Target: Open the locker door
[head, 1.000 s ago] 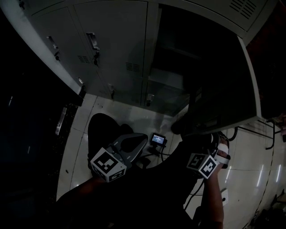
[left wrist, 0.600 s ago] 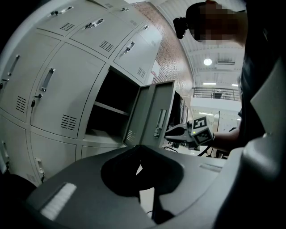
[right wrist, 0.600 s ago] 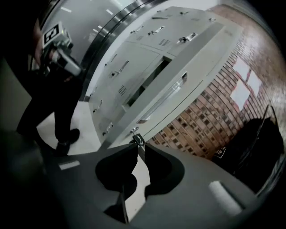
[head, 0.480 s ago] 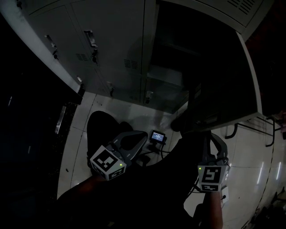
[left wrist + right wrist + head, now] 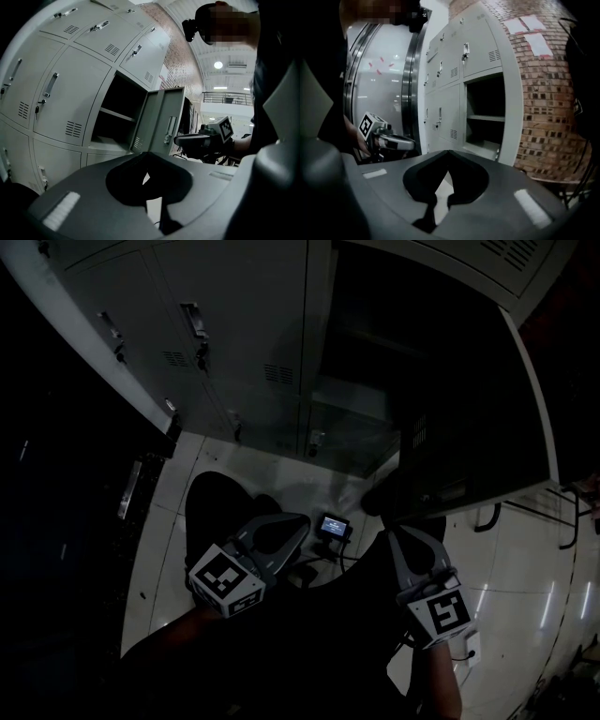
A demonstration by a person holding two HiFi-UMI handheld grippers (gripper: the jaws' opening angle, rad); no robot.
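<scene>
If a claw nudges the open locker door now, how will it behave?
The locker door looks like thin sheet metal, so it is probably stiff yet light. It is hinged along one side, so a push would likely swing it rather than tip it. Its smooth face may be slippery.

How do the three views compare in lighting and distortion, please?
Head view: heavily underexposed, with the lockers a dim grey and streaks of glare on the floor tiles. Left gripper view: evenly lit, but the wide lens bows the lockers, and a ceiling lamp is blown out. Right gripper view: bright too, with the brick wall curving strongly.
</scene>
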